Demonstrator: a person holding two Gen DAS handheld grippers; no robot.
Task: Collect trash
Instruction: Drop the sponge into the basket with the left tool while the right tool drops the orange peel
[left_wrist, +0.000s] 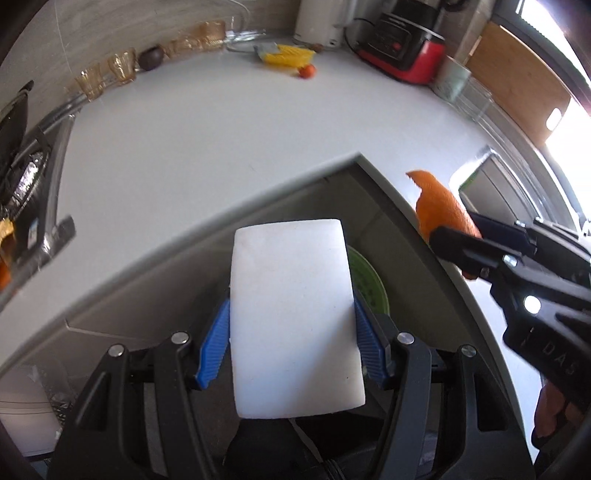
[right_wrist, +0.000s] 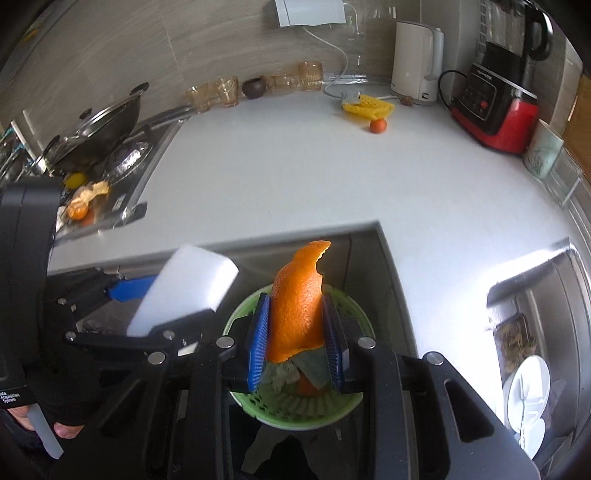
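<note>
My right gripper (right_wrist: 298, 338) is shut on a curled strip of orange peel (right_wrist: 297, 306), held upright between its blue pads. It hangs over a green strainer basket (right_wrist: 258, 408) holding leaf scraps and peel, down in a recess below the white counter (right_wrist: 295, 166). My left gripper (left_wrist: 291, 347) is shut on a white sponge block (left_wrist: 291, 314), just left of the right one; the sponge (right_wrist: 184, 295) shows in the right wrist view too. The left wrist view catches the peel (left_wrist: 443, 210), the right gripper (left_wrist: 463, 236) and an edge of the green basket (left_wrist: 369, 284).
A stove with a lidded wok (right_wrist: 99, 129) and more peel and a lemon (right_wrist: 83, 199) sits far left. At the back stand glasses (right_wrist: 221, 92), a yellow cloth (right_wrist: 369, 105), a small tomato (right_wrist: 378, 126), a kettle (right_wrist: 415, 59) and a red blender (right_wrist: 495, 110). A sink with dishes (right_wrist: 528, 380) lies right.
</note>
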